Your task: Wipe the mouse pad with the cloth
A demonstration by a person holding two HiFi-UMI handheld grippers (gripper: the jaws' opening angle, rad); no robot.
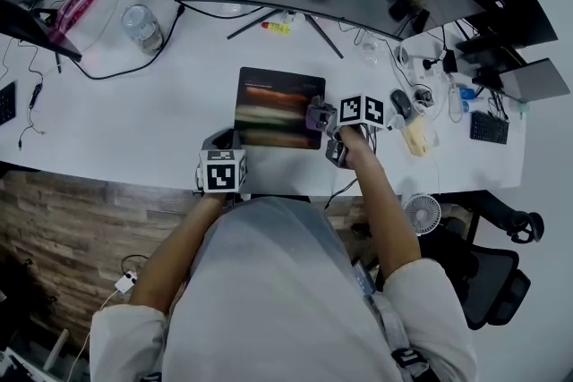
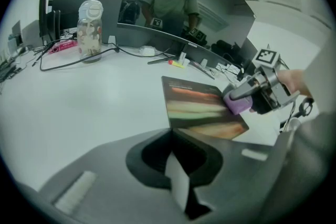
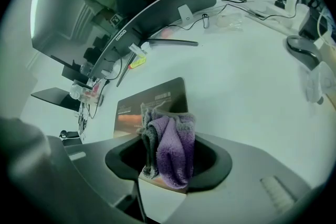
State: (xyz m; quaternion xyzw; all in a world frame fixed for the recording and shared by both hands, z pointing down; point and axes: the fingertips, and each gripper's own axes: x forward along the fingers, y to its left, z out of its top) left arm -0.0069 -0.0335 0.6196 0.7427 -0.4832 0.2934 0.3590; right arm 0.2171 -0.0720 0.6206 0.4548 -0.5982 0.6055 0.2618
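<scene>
Held the purple cloth (image 3: 170,144) clamped, bunched up, in the jaws of the right gripper (image 3: 167,162), at the right edge of the dark mouse pad (image 1: 277,107). Saw that pad lying flat on the white desk (image 1: 152,116). Held the left gripper (image 2: 178,170) by the pad's near left corner, jaws together and empty; possibly touched the corner, hard to tell.

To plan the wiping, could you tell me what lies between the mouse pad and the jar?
A black cable near the jar, otherwise bare desk; the left gripper view shows it.
</scene>
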